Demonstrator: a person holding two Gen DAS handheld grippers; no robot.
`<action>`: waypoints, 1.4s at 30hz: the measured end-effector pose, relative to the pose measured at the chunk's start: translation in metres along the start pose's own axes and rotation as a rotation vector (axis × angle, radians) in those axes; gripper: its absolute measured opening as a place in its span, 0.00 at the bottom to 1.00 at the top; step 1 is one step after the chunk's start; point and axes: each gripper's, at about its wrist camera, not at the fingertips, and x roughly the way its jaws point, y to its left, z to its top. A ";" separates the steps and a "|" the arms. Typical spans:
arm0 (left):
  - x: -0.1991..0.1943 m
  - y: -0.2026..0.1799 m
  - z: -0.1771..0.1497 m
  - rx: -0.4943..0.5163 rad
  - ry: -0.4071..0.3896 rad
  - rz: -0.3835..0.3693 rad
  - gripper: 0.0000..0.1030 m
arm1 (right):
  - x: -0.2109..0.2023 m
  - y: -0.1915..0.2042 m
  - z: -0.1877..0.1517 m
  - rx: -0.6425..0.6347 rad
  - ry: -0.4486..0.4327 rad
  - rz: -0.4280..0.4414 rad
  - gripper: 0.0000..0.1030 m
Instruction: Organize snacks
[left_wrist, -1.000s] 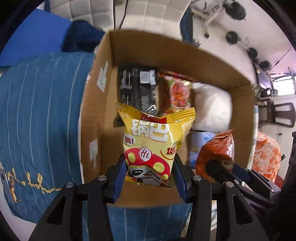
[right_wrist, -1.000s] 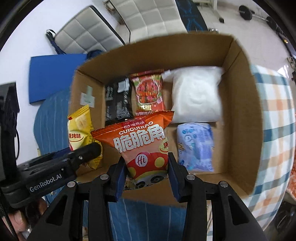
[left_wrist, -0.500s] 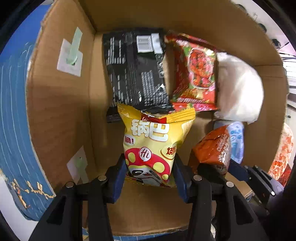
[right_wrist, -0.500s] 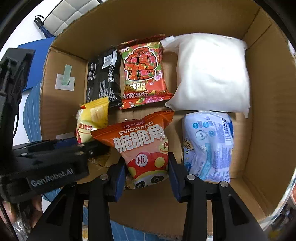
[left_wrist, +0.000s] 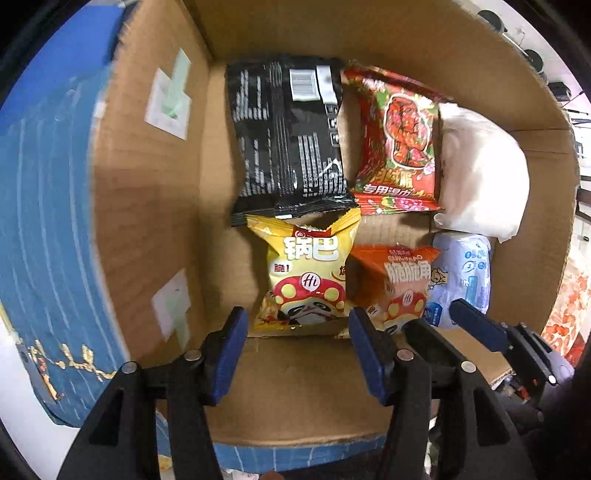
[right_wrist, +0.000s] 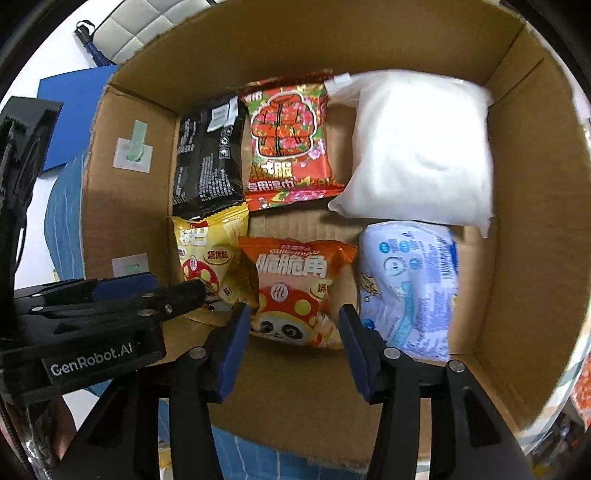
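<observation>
A yellow snack bag (left_wrist: 308, 275) lies on the floor of a cardboard box (left_wrist: 147, 206), just beyond my open left gripper (left_wrist: 299, 328), whose blue pads stand clear of it. Beside it an orange snack bag (right_wrist: 293, 291) lies flat in front of my open right gripper (right_wrist: 293, 325). The yellow snack bag (right_wrist: 208, 258) shows in the right wrist view too, with the left gripper (right_wrist: 184, 291) above it. The right gripper's finger (left_wrist: 476, 325) shows at the right of the left wrist view.
Behind them in the box lie a black packet (left_wrist: 288, 140), a red packet (right_wrist: 288, 144) and a white pouch (right_wrist: 417, 151). A pale blue packet (right_wrist: 410, 288) lies right of the orange bag. The box rests on blue striped cloth (left_wrist: 40, 206).
Both grippers have opened and let go of their bags, which now rest side by side on the box floor. Both grippers sank lower into the box first.
</observation>
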 end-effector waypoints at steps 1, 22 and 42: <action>-0.004 -0.001 -0.003 0.003 -0.014 0.006 0.53 | -0.005 0.000 -0.001 -0.006 -0.007 -0.005 0.51; -0.113 -0.014 -0.079 -0.006 -0.418 0.093 0.92 | -0.117 -0.031 -0.068 -0.008 -0.211 -0.103 0.74; -0.209 -0.041 -0.210 0.006 -0.711 0.135 0.93 | -0.252 -0.028 -0.175 0.001 -0.465 -0.111 1.00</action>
